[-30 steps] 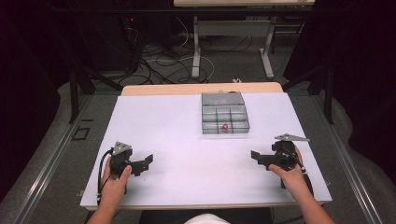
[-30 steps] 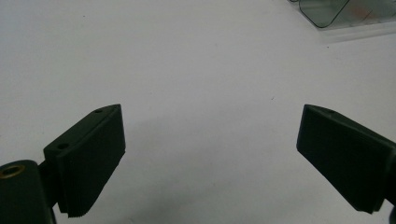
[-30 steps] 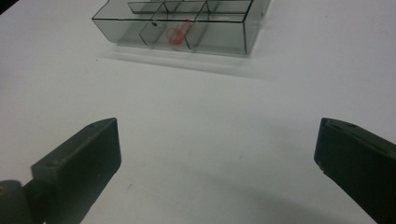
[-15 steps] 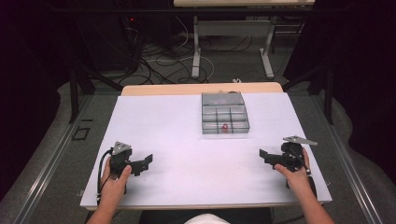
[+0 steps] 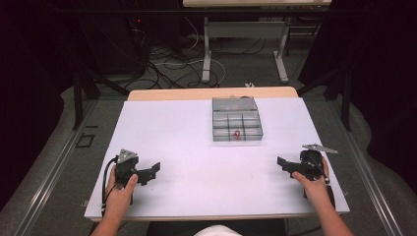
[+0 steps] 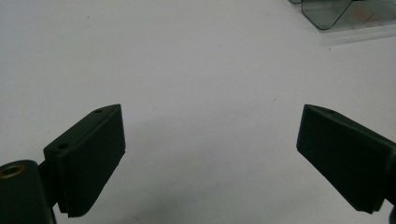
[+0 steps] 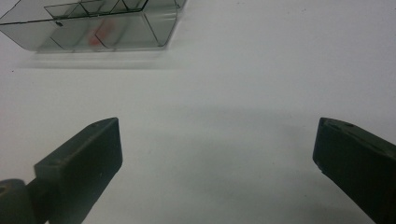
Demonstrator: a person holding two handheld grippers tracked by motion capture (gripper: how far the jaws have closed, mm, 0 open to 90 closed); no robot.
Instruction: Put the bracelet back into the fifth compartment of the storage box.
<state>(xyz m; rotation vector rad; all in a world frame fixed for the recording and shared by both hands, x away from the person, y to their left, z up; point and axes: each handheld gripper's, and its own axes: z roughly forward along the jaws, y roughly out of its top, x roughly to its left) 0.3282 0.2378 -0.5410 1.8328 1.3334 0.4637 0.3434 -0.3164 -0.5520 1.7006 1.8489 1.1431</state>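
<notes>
- Both pairs of jaws stand wide apart with nothing between them, bare white counter (image 5: 196, 147) showing in each gap.
- Left gripper (image 5: 153, 170) sits in the lower left of the high view, held by the person's left hand (image 5: 120, 189), its jaws pointing toward the frame's right.
- Right gripper (image 5: 282, 163) sits in the lower right of that view, held by the right hand (image 5: 313, 184), its jaws pointing left.
- Between and beyond the two, in the upper middle of the frame, lies a clear compartment box (image 5: 236, 125), well apart from both grippers.
- One small red item (image 5: 236, 133) rests in a compartment of the box's near row.
- From the right gripper view, the box occupies the upper left, the red item a blur behind its wall.
- From the left gripper view, a corner of the box reaches into the upper right.
</notes>
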